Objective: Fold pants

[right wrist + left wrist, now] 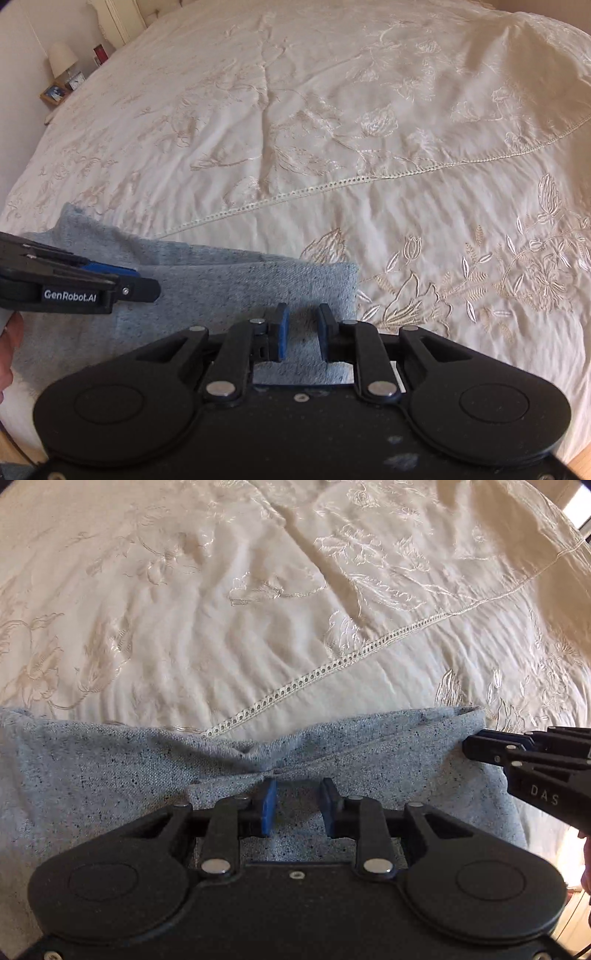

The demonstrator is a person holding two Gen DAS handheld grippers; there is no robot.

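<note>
1. You are hovering both hand-held grippers, left point(297, 803) and right point(302, 331), pads apart, gripping nothing.
2. The grey pants point(229, 284) are lying folded near you on the bed point(332, 110).
3. Closing now is risking snagging one layer, undoing the fold.

Both wrist views steeply downward, close; sharing pants point(110, 768), bedspread point(332, 110)

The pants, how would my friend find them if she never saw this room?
Look at the big cream bedspread with stitched flowers. Near its front edge, by the two black grippers, lie the pants, folded flat. They are the only blue-grey, speckled cloth on the bed; everything around them is pale and shiny.
</note>
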